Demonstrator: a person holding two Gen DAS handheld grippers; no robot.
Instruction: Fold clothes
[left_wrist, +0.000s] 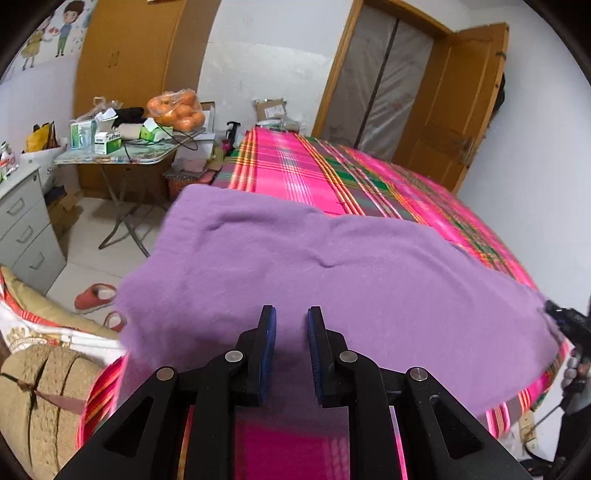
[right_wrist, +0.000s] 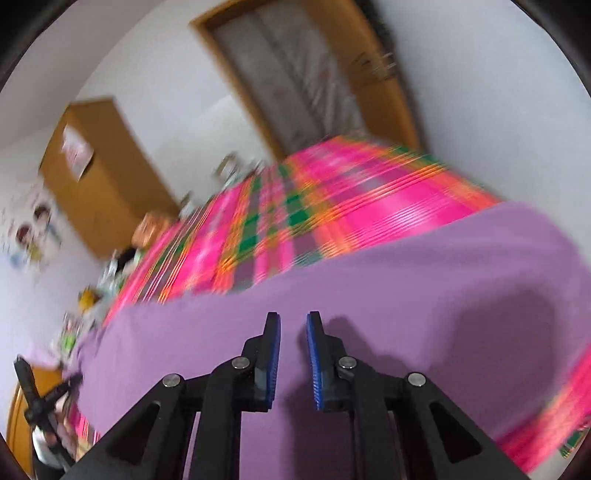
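Note:
A purple garment (left_wrist: 332, 280) lies spread flat across the near end of a bed with a pink plaid sheet (left_wrist: 295, 166). My left gripper (left_wrist: 291, 314) hovers over the garment's near edge, its blue-padded fingers a narrow gap apart with nothing between them. In the right wrist view, which is blurred, the same purple garment (right_wrist: 369, 295) fills the foreground on the plaid sheet (right_wrist: 332, 206). My right gripper (right_wrist: 293, 319) is over it, also narrowly open and holding nothing. Each gripper shows in the other's view: the right gripper (left_wrist: 569, 321) at the garment's right edge, the left gripper (right_wrist: 40, 391) at its left edge.
Left of the bed stand a cluttered folding table (left_wrist: 122, 155) with a bag of oranges (left_wrist: 177, 109), a grey drawer unit (left_wrist: 22, 229) and red slippers (left_wrist: 96, 295) on the floor. A rolled mat (left_wrist: 40, 391) lies near left. A wooden door (left_wrist: 461, 110) stands open beyond.

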